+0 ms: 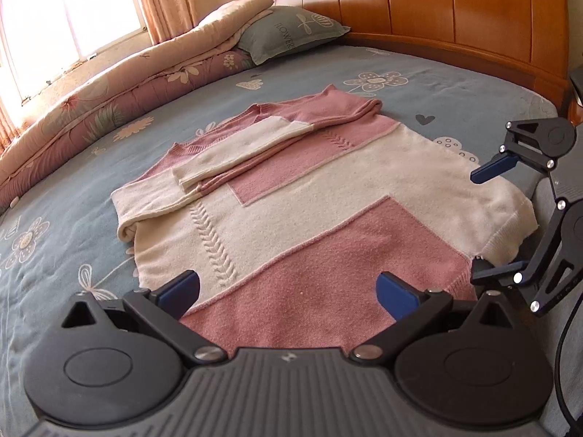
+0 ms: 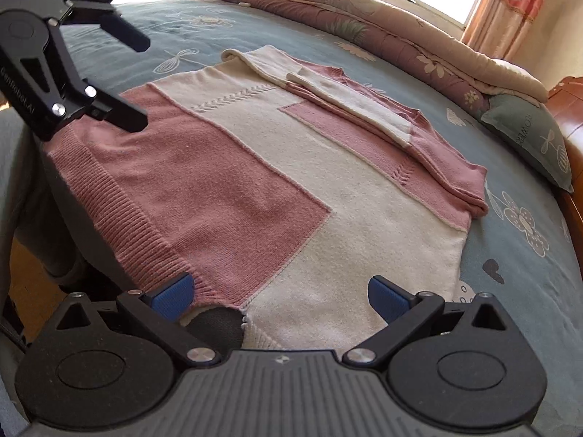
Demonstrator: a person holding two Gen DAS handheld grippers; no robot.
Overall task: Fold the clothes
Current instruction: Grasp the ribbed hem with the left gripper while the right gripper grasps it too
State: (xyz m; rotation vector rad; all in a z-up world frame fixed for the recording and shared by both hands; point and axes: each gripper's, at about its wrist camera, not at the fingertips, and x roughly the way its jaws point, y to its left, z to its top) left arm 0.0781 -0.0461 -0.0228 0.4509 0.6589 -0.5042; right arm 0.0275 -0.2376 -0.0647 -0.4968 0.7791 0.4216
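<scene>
A pink and cream knitted sweater [image 1: 309,196] [image 2: 291,167] lies flat on the bed, both sleeves [image 1: 247,149] [image 2: 357,109] folded across its chest. My left gripper [image 1: 288,291] is open, hovering just above the pink hem with nothing between its fingers. My right gripper [image 2: 280,295] is open too, over the hem where pink meets cream. In the left wrist view the right gripper [image 1: 484,222] shows at the sweater's right hem corner; in the right wrist view the left gripper [image 2: 142,83] stands open over the left hem.
The bed carries a blue-grey floral sheet [image 1: 73,196] [image 2: 517,255]. A rolled quilt [image 1: 109,91] [image 2: 364,18] lies along the window side, with a grey-green pillow [image 1: 291,32] [image 2: 528,134] by the wooden headboard [image 1: 455,18]. A person's dark trouser leg [image 2: 47,240] shows at the bed's edge.
</scene>
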